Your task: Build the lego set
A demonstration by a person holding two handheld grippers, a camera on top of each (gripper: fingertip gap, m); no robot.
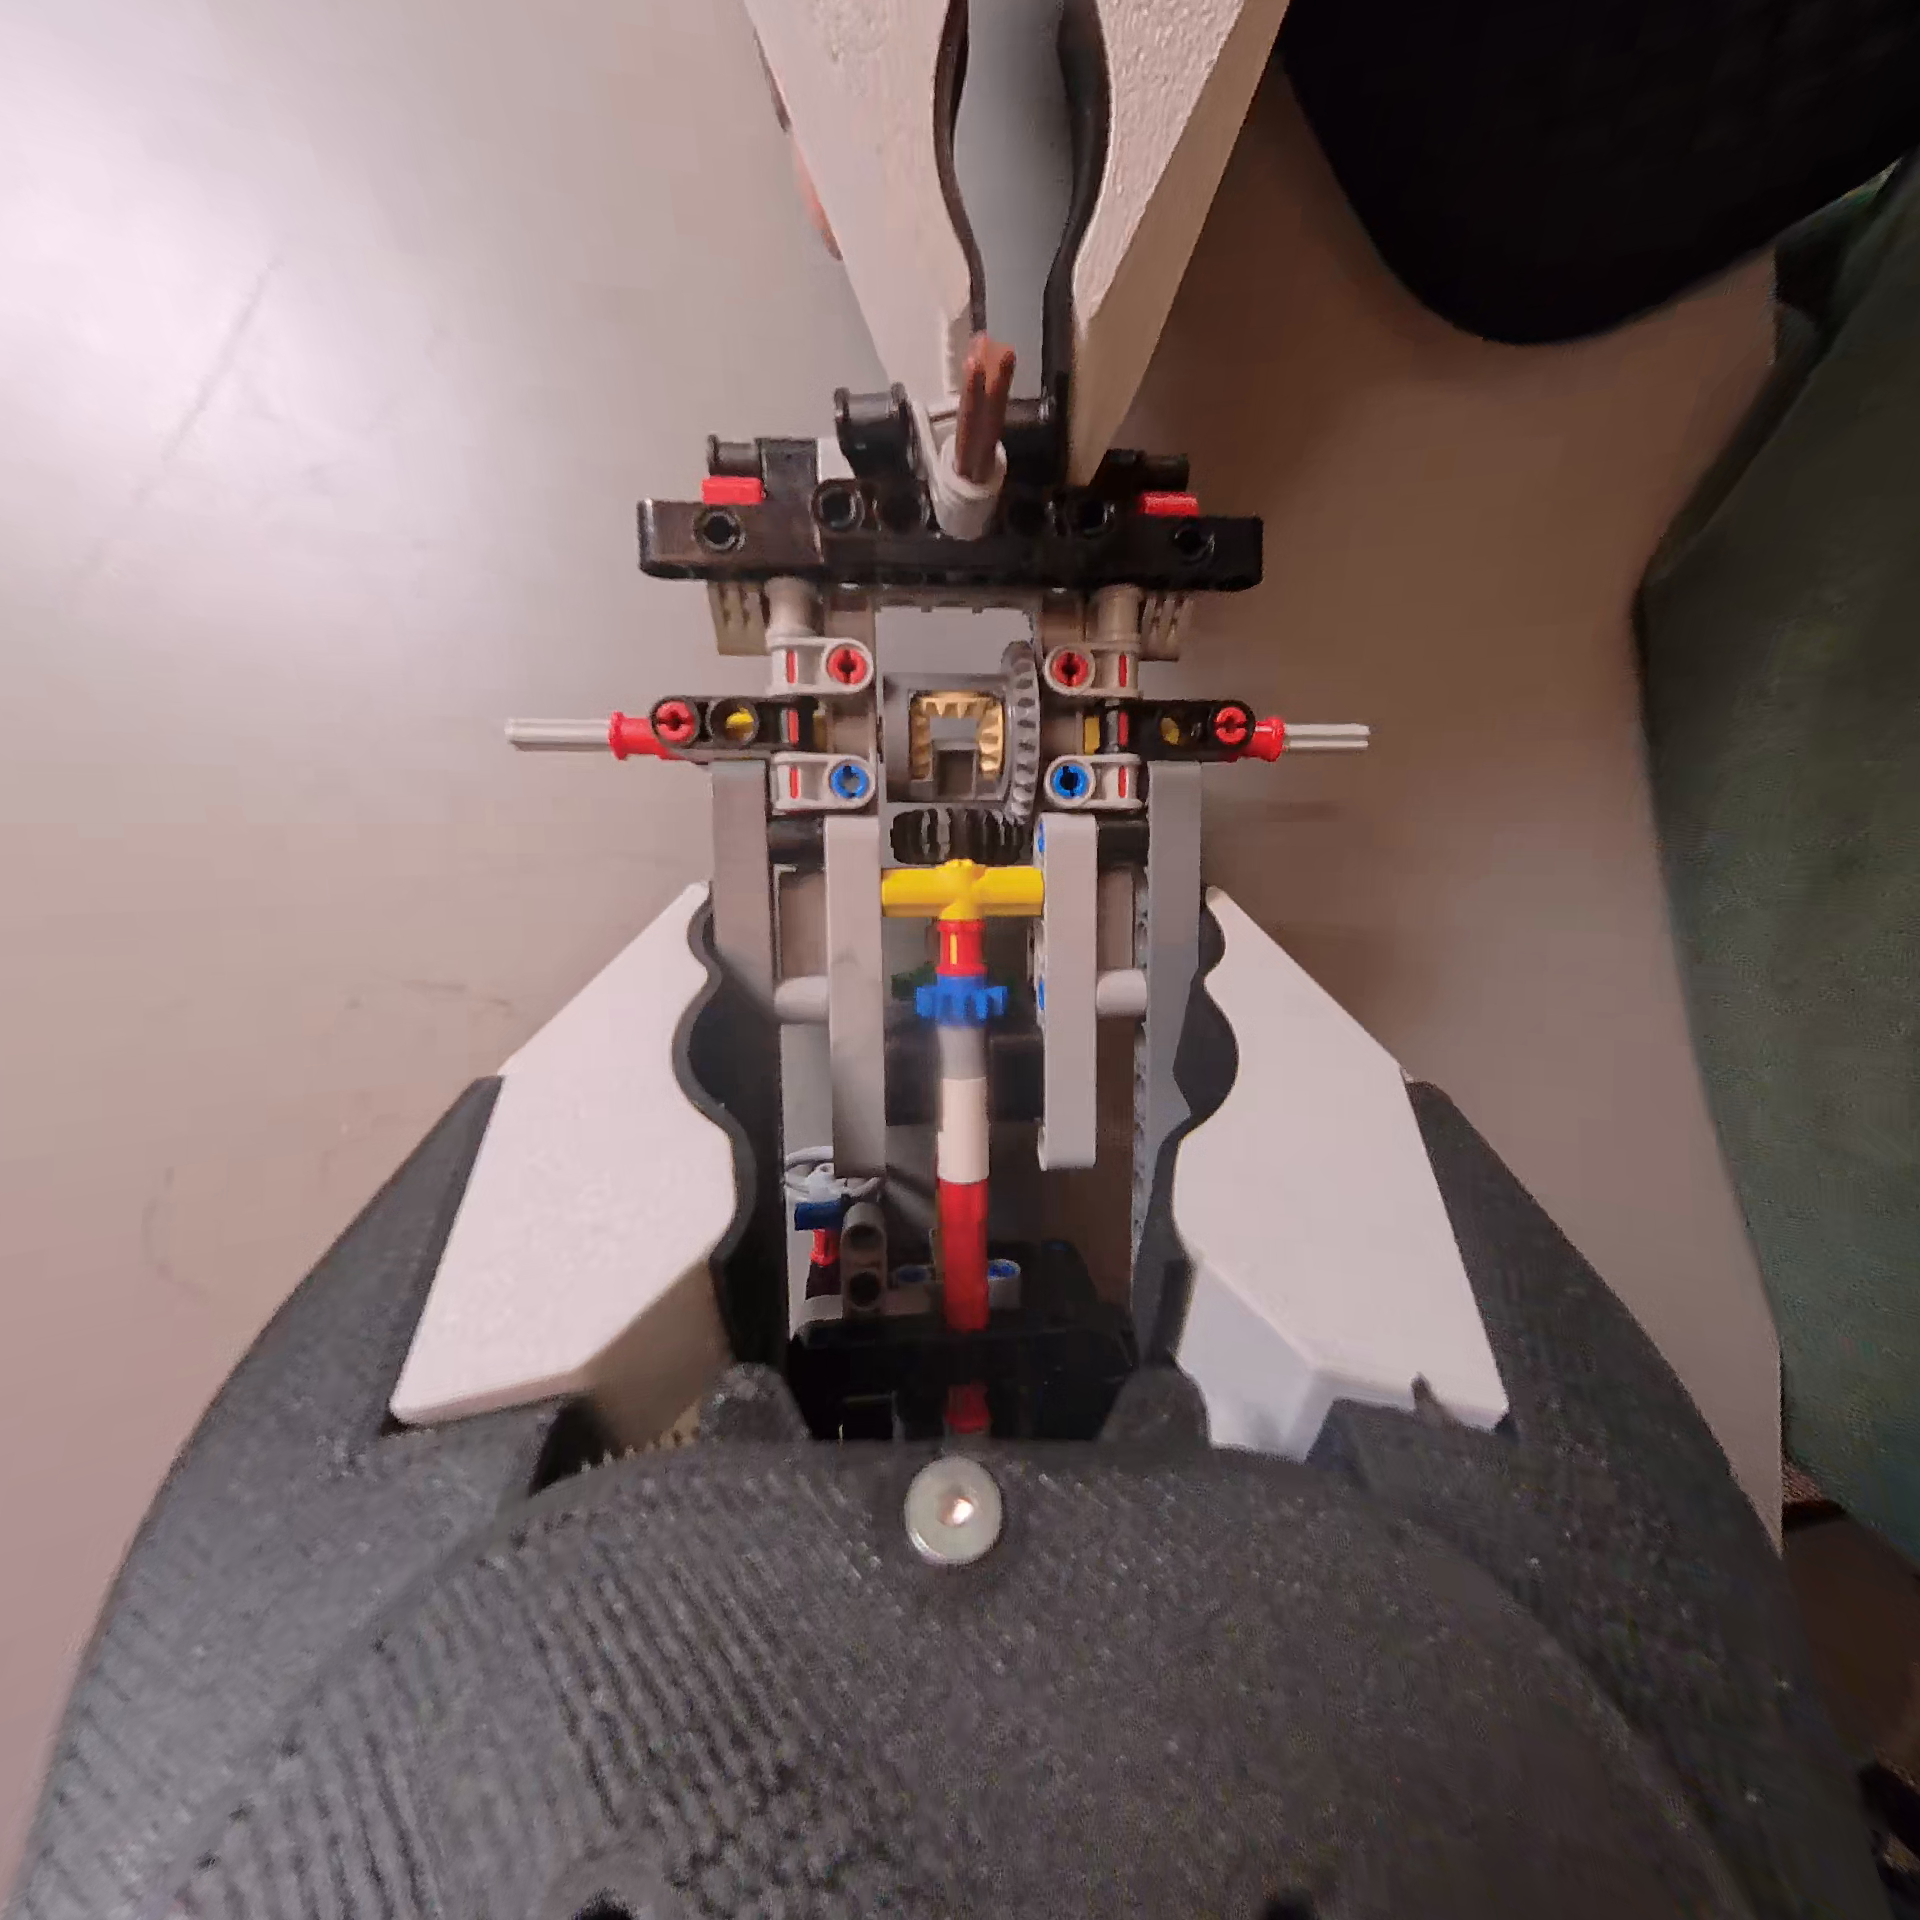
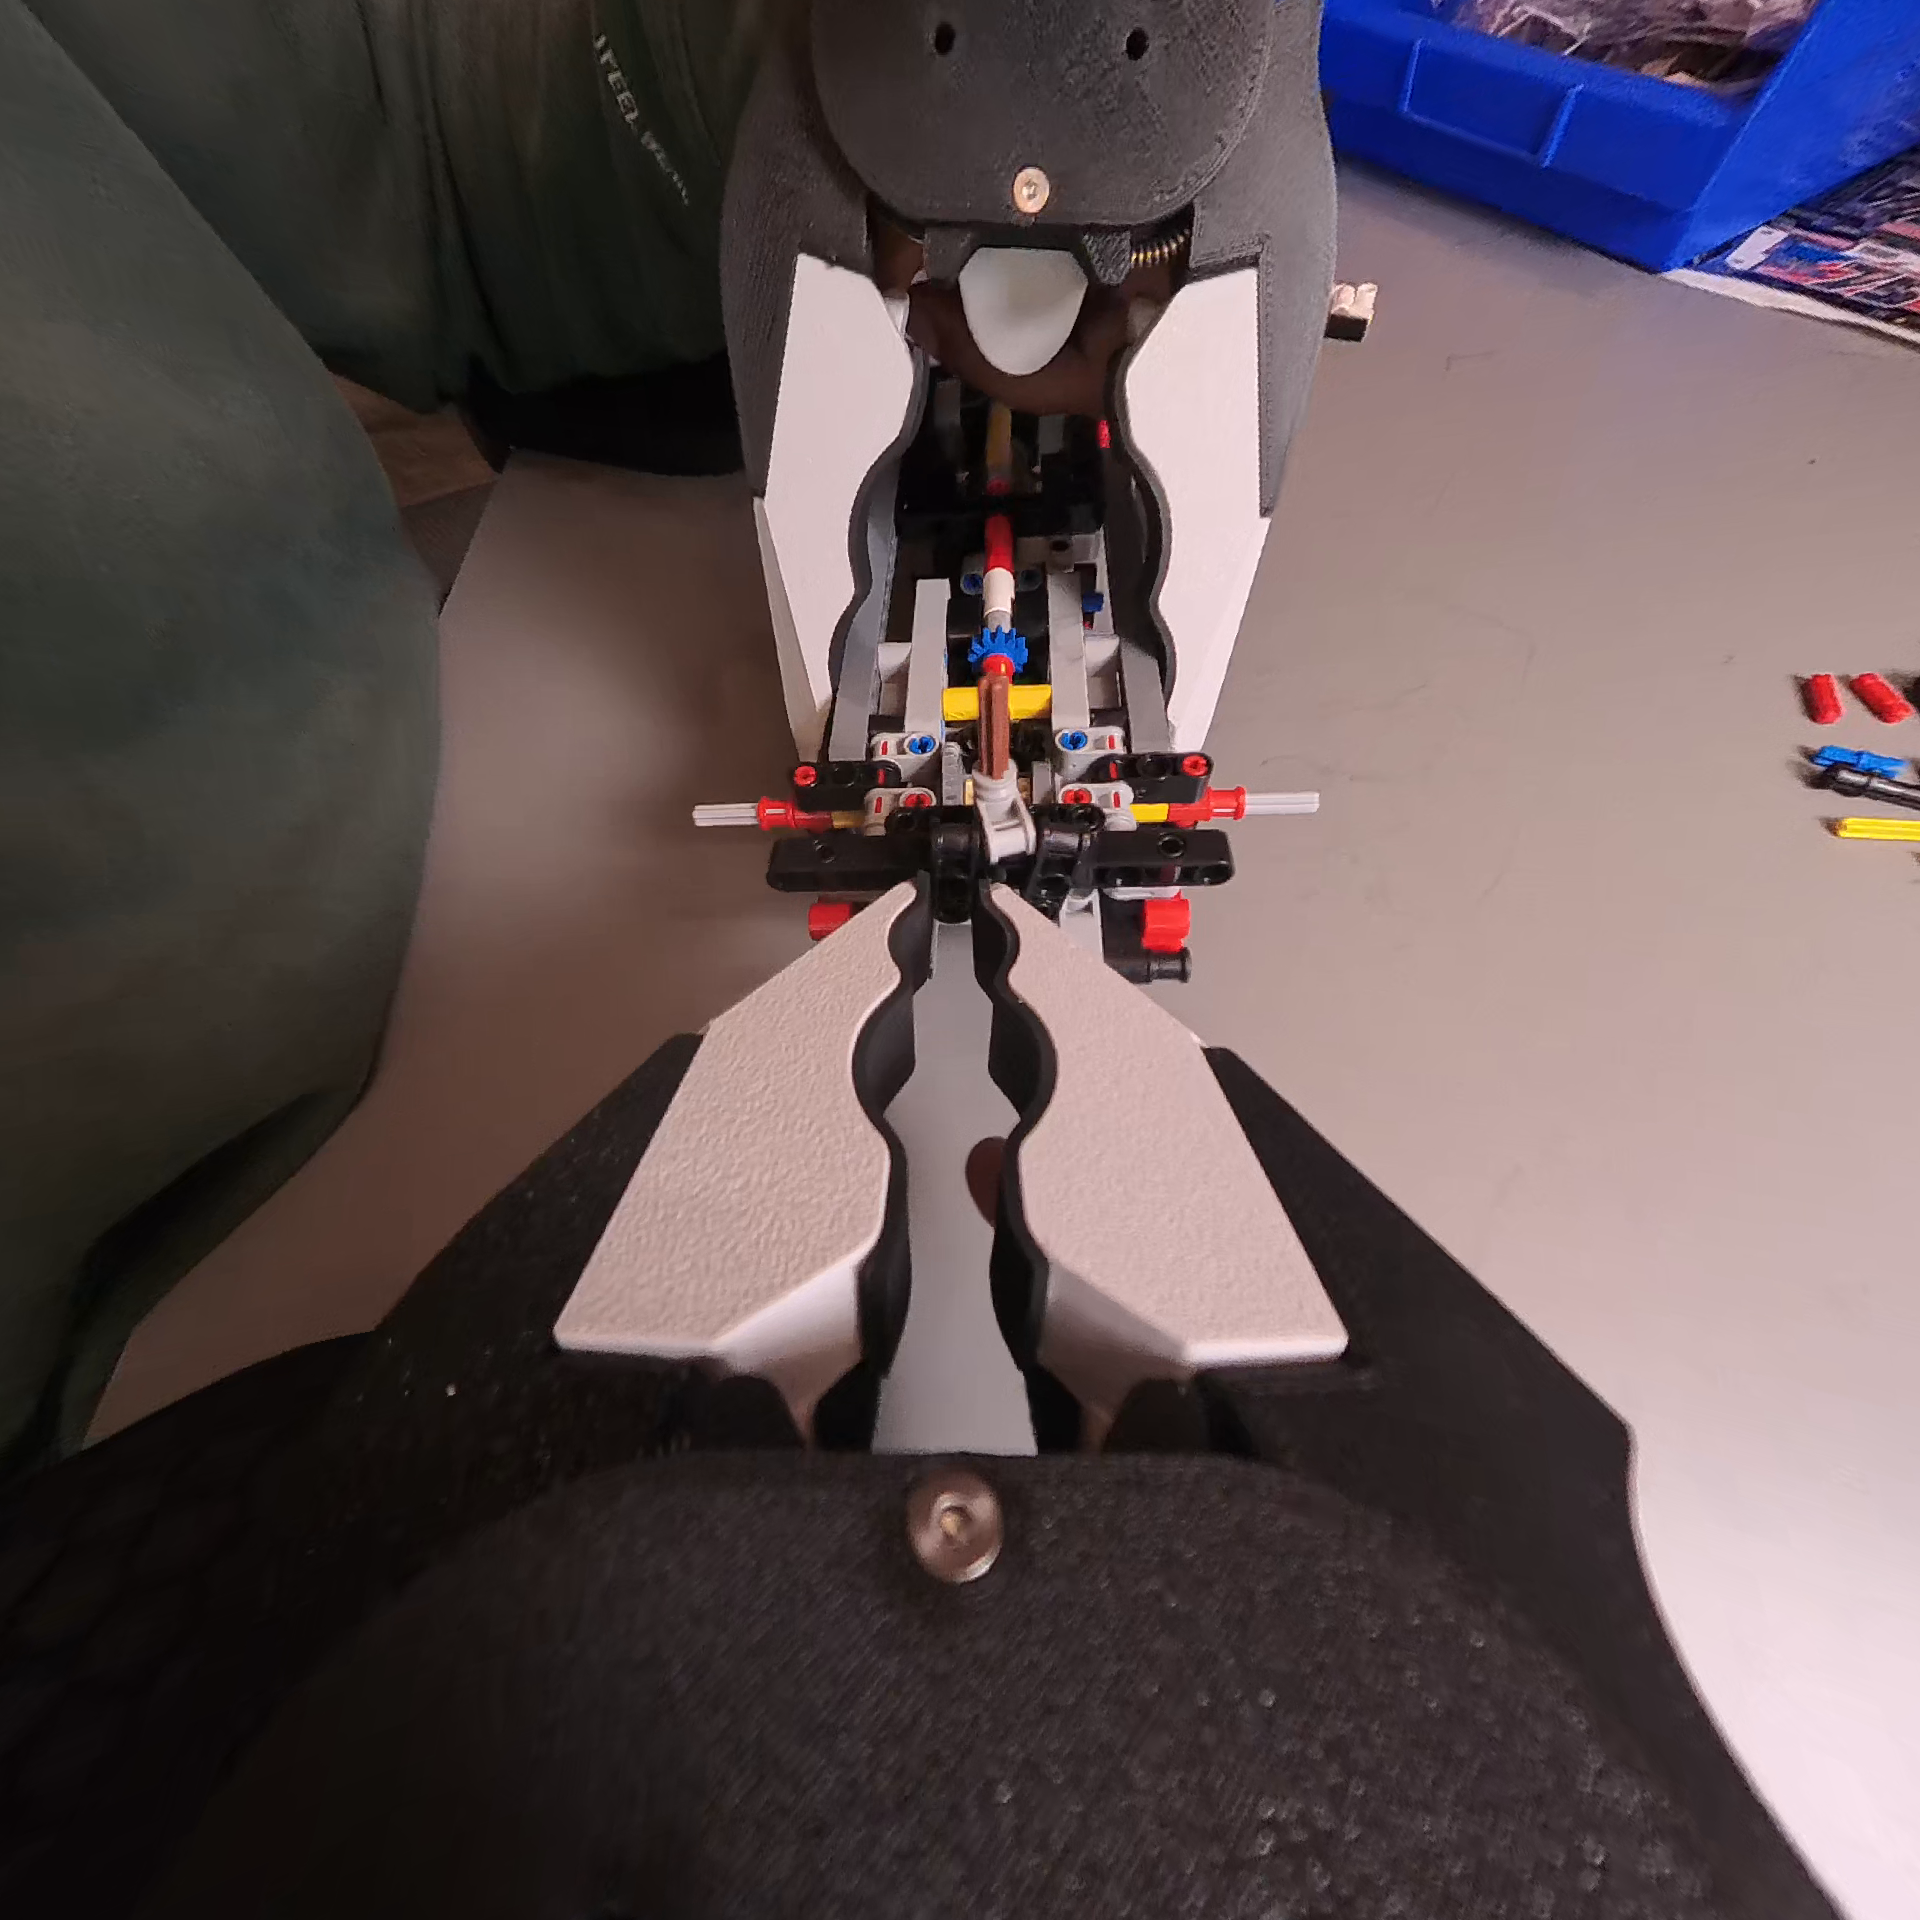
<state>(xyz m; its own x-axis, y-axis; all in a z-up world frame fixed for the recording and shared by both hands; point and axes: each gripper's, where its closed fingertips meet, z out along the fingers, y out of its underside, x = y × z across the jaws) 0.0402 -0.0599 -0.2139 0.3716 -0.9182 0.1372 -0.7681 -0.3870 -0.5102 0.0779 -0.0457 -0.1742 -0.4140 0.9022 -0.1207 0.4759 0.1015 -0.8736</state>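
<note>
Evidently the left gripper point(image 1: 951, 1091) clamped the lego chassis point(image 1: 951, 790) by its long grey sides to steady it, the model filling the frame's centre above the pale table point(image 1: 312, 520). From the top of that view, the right gripper point(image 2: 951, 914) came in opposite, tips nearly closed on a small black connector point(image 2: 951, 862) at the chassis's black end beam, beside a brown axle point(image 1: 982, 416). Both tools lay level, nose to nose. Spare pieces point(image 2: 1860, 748) waited at the right edge.
</note>
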